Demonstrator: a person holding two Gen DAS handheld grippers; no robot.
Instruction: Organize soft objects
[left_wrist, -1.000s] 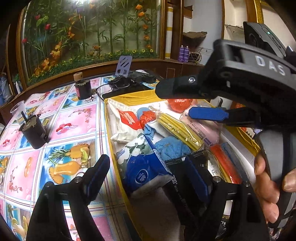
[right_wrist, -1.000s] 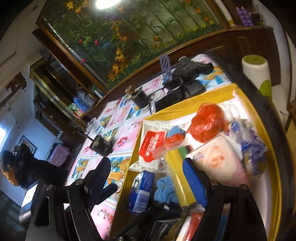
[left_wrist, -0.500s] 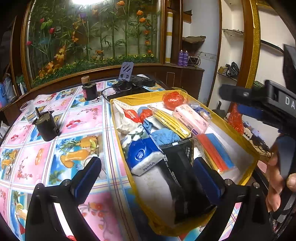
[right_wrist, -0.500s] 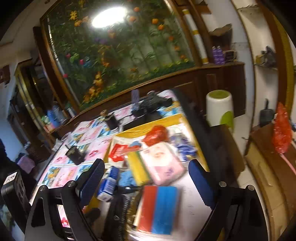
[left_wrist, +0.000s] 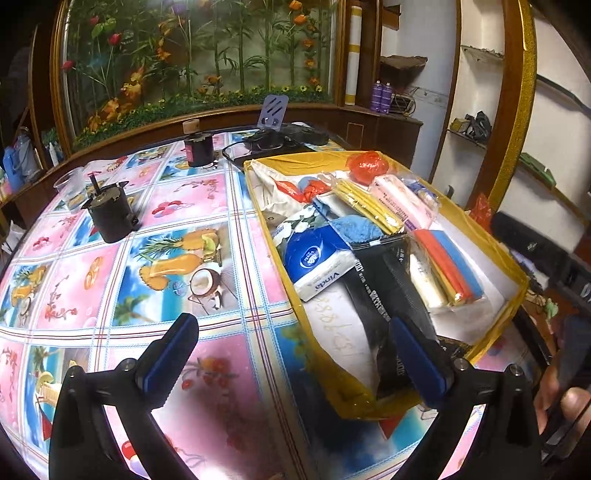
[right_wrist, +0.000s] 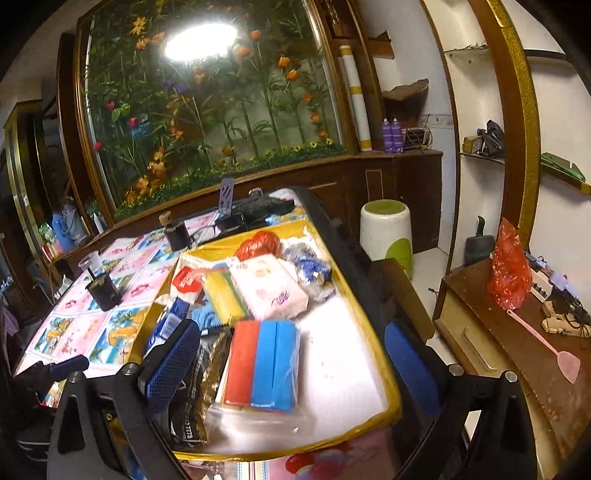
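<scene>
warm indoor light, a lamp's glare (right_wrist: 201, 41) on glass, fisheye-bent dark corners, slight blur.

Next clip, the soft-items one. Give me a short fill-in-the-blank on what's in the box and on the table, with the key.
1. The soft items lie in a box whose rim is ____ in colour.
2. The sponge pack shows one red sponge beside ____ ones.
3. The blue and white tissue pack bears the brand name ____.
4. Nothing lies between the fingers of the left gripper; its jaws are ____.

Missing words: yellow; blue; Vinda; opening
</scene>
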